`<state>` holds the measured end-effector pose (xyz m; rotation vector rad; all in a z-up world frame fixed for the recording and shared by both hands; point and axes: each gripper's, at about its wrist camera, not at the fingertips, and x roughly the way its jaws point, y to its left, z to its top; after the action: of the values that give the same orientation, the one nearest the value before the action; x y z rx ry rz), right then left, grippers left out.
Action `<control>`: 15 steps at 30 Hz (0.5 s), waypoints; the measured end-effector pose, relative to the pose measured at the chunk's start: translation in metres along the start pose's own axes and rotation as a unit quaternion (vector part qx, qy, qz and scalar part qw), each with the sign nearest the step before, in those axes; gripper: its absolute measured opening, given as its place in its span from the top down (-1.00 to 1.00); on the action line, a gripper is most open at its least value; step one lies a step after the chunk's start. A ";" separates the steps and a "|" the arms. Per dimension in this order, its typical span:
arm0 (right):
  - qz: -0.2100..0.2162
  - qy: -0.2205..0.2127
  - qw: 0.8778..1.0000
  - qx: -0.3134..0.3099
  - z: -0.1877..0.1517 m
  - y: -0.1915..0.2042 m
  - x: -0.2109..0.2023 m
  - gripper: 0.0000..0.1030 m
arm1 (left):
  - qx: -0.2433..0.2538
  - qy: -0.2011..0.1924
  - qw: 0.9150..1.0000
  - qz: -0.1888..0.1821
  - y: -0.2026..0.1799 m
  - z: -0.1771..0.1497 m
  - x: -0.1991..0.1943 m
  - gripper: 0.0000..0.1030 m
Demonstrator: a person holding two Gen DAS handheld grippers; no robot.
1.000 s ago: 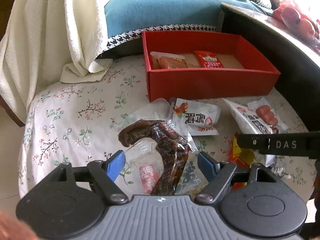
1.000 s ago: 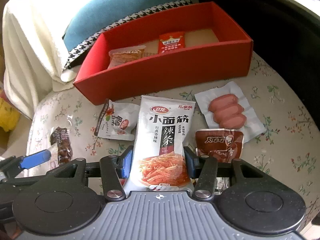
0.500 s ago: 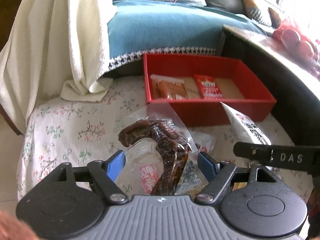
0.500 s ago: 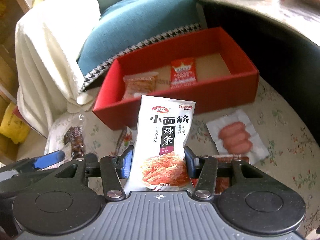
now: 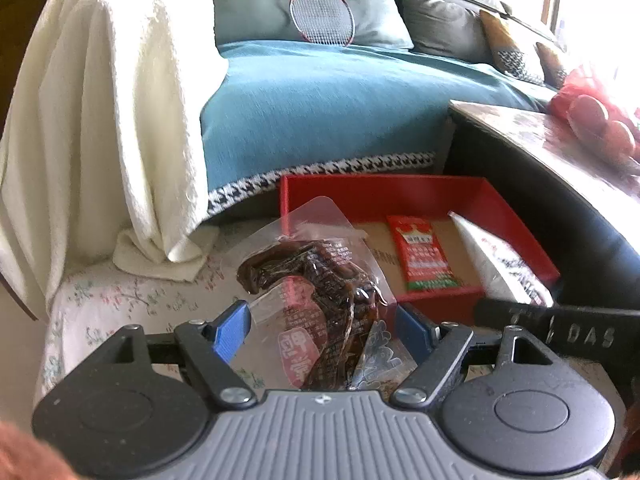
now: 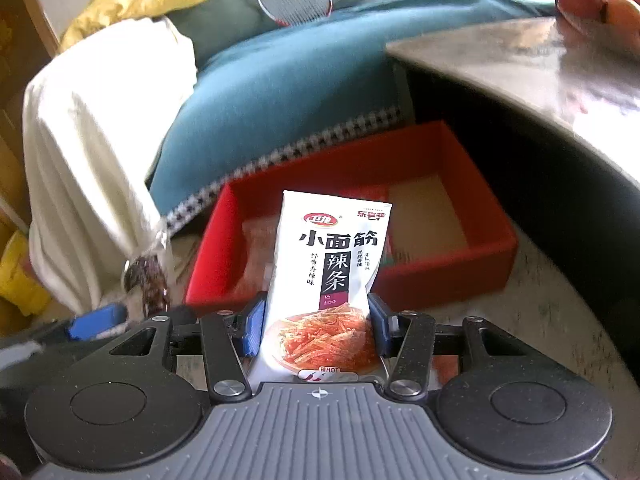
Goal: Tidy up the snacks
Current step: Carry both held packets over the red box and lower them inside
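Note:
My left gripper (image 5: pixel 322 330) is shut on a clear vacuum pack of dark braised meat (image 5: pixel 316 280), held up in the air in front of the red box (image 5: pixel 516 216). My right gripper (image 6: pixel 316 318) is shut on a white spicy-strip packet (image 6: pixel 326 264), upright, also lifted before the red box (image 6: pixel 492 240). A small red sachet (image 5: pixel 422 258) lies on the box floor. The white packet (image 5: pixel 504 264) and the right gripper's finger (image 5: pixel 560 330) show at the right of the left wrist view. The meat pack (image 6: pixel 148 280) shows at the left of the right wrist view.
The box sits on a floral-cloth table (image 5: pixel 120 300). A dark table with a shiny top (image 6: pixel 540 76) rises on the right. Behind are a blue-covered sofa (image 5: pixel 320 100), a white blanket (image 5: pixel 100 100), a badminton racket (image 5: pixel 322 16) and red fruit (image 5: pixel 592 112).
Both grippers have risen off the table with their packs and tilted up toward the box. The snacks left on the cloth have dropped out of sight.

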<state>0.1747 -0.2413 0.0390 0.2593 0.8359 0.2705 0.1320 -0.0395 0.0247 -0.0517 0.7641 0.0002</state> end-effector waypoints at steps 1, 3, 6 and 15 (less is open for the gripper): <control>0.001 -0.003 1.000 0.002 0.003 -0.001 0.002 -0.14 | 0.001 -0.002 1.000 0.005 0.000 0.002 0.001 -0.40; 0.001 -0.005 1.000 0.010 0.010 -0.005 0.008 -0.14 | 0.003 -0.003 1.000 0.014 -0.001 0.008 0.003 -0.40; 0.004 -0.008 1.000 0.017 0.020 -0.009 0.017 -0.14 | 0.009 -0.007 1.000 0.015 -0.003 0.020 0.008 -0.40; -0.018 -0.005 1.000 0.012 0.038 -0.014 0.060 -0.14 | -0.005 -0.007 1.000 0.011 0.002 0.043 0.052 -0.40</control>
<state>0.2433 -0.2386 0.0176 0.2679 0.8347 0.2244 0.1998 -0.0366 0.0198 -0.0533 0.7512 0.0262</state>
